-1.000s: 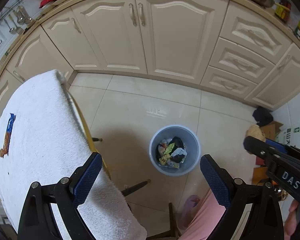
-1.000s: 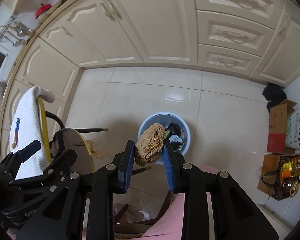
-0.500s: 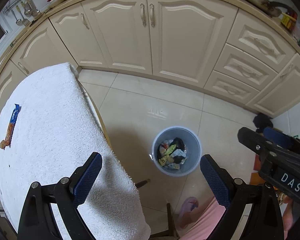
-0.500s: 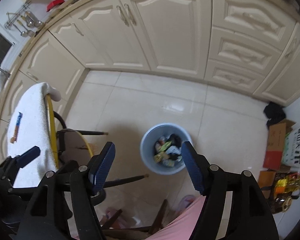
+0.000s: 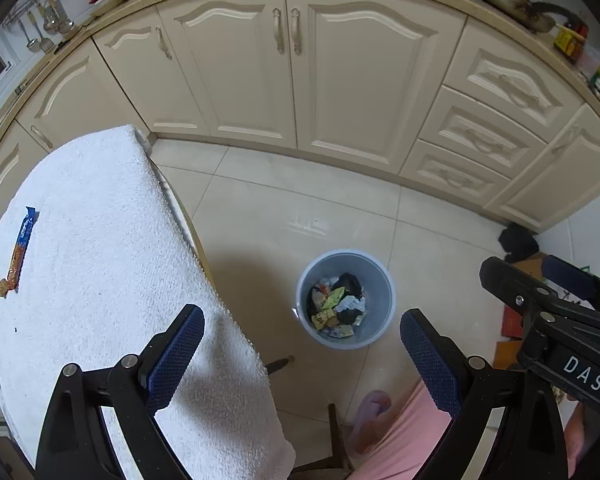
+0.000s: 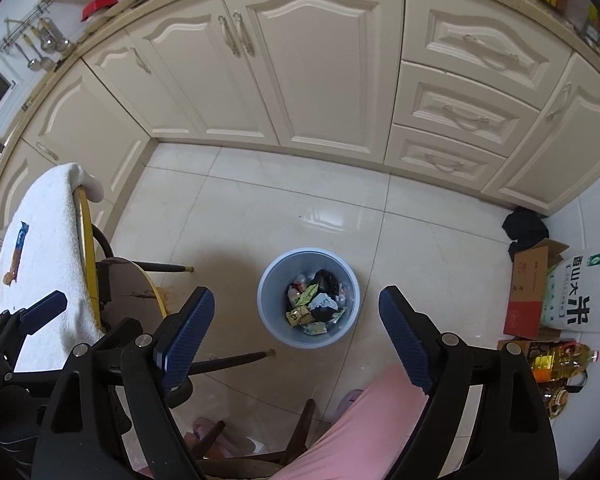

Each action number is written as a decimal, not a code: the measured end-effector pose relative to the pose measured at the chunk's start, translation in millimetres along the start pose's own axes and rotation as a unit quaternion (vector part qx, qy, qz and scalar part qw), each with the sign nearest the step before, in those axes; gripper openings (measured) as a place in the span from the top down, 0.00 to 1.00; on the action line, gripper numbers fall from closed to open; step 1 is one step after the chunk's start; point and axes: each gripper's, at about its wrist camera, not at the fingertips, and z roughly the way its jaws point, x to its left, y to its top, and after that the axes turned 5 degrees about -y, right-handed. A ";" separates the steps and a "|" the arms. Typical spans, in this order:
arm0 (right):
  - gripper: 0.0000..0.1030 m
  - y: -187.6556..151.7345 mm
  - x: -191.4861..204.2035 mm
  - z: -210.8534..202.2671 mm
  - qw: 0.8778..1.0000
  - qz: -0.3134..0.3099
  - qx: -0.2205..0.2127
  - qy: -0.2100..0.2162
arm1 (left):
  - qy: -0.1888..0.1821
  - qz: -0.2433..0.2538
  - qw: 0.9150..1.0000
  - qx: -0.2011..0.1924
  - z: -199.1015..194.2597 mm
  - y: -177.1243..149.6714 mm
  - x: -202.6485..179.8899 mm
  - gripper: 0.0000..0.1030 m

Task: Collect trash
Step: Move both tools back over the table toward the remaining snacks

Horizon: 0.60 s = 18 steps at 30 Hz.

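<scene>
Two empty hand-held grippers above the bin

The right hand-held gripper [image 6: 296, 324] is opening, nothing between its jaws. The left hand-held gripper [image 5: 300, 344] is wide open. The bin [image 6: 270, 300] sits on the floor, full of trash [image 6: 316, 306]. A wrapper [image 5: 18, 252] lies far left on the towel [image 5: 100, 240].

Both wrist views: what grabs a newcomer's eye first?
The blue trash bin on the pale floor tiles, part-filled with crumpled wrappers, sits framed between the right gripper, whose jaws are opening with nothing between them. On the left, a white towel-covered table carries one blue and orange snack wrapper. The left gripper is open and empty.
</scene>
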 end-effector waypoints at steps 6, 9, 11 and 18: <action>0.13 -7.4 -1.2 -16.7 1.000 0.005 -0.013 -0.010 | -0.007 0.002 1.000 -0.010 -16.0 -10.1 1.3 0.06; 0.11 -11.3 -0.7 -24.6 1.000 0.007 -0.021 -0.014 | -0.011 0.001 1.000 -0.018 -28.3 -18.6 4.7 0.06; 0.10 -14.3 1.2 -30.3 0.999 0.006 -0.027 -0.017 | -0.011 -0.002 1.000 -0.024 -36.8 -24.1 8.7 0.06; 0.07 -25.6 11.2 -43.8 0.999 0.001 -0.036 -0.016 | -0.005 -0.024 0.999 -0.047 -69.4 -50.6 28.7 0.06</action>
